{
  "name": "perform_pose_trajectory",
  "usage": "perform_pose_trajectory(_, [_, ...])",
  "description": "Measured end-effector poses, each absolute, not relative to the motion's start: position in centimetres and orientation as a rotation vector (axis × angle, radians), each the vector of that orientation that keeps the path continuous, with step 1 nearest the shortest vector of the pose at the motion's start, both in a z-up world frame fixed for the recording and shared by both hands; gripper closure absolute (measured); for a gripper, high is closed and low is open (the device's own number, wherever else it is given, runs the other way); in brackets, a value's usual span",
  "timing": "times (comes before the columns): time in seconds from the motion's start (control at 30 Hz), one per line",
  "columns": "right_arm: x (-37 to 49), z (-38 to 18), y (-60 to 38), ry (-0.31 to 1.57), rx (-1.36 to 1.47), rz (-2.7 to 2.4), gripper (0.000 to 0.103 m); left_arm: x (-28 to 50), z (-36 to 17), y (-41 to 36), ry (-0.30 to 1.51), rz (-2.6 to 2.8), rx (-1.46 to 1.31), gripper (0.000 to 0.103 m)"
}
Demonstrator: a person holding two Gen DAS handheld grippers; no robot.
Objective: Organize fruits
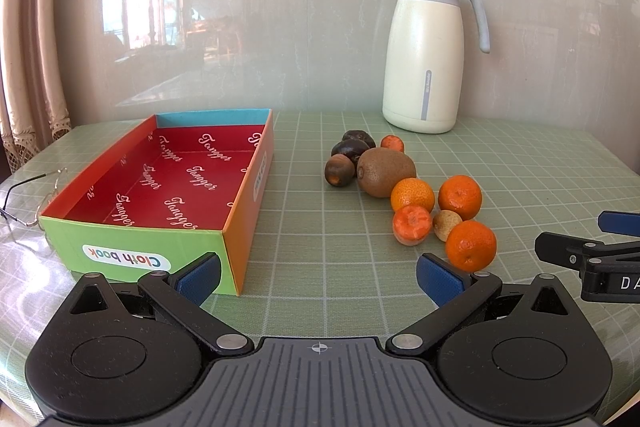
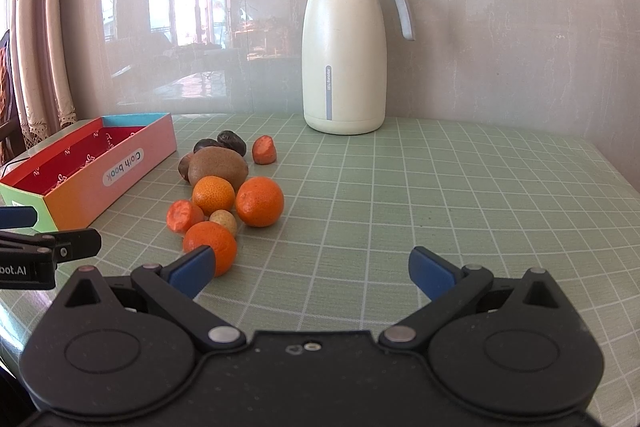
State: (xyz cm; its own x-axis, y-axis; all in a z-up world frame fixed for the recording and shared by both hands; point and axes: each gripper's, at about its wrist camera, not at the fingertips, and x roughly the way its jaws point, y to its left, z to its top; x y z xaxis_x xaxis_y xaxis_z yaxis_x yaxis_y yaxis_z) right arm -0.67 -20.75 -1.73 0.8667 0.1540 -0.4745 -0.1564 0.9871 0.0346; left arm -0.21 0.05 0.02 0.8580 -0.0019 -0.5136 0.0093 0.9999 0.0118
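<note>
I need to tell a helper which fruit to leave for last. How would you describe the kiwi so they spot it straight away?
Start at the tall cream jug at the back of the green checked table; the fruit pile lies in front of it, right of the colourful box. The kiwi sits mid-pile, between the dark fruits and the oranges: the biggest piece, brown, fuzzy and egg-shaped.

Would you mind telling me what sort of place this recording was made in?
Most likely a home dining or living room: a thermal jug and loose fruit on a cloth-covered table, lace-edged curtains, and furniture reflected in the glossy wall.
</note>
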Motion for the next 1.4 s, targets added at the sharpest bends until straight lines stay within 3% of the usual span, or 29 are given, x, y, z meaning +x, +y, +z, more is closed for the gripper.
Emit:
perform_pose_trajectory(1.03, [-0.9,-1.7,-21.5,0.482,-0.003,0.137,0.000,-0.3,0.1,-0.1,0.540,-0.012,-0.007,0.000])
perform_pose_trajectory(1.4, [-1.4,-0.7,-26.1,0.416,0.090,-0.044,0.000,1.3,-0.6,-4.9,0.554,-0.113,0.024,0.000])
